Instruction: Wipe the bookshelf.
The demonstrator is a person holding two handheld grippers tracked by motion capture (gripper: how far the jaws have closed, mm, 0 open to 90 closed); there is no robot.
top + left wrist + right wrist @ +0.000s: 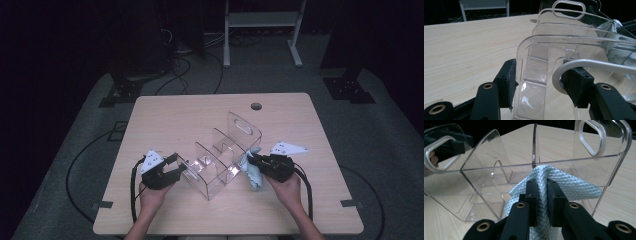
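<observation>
Two risks stand out: the left gripper (172, 167), pinching the end wall of the clear organizer (220, 155) on the table (165, 115), may slip as the right gripper (254, 161), clamped on the cloth (253, 175), rubs its side.

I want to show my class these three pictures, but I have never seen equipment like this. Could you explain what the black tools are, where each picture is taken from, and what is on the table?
A person sits at a wooden table and holds a hand tool with two black jaws in each hand. One picture looks down from above; the other two come from small cameras riding on each tool. On the table stands a clear plastic organizer with dividers and handle cutouts. The left gripper clamps one end wall of the organizer. The right gripper pinches a light blue cloth and presses it against the organizer's side, as if wiping it.
</observation>
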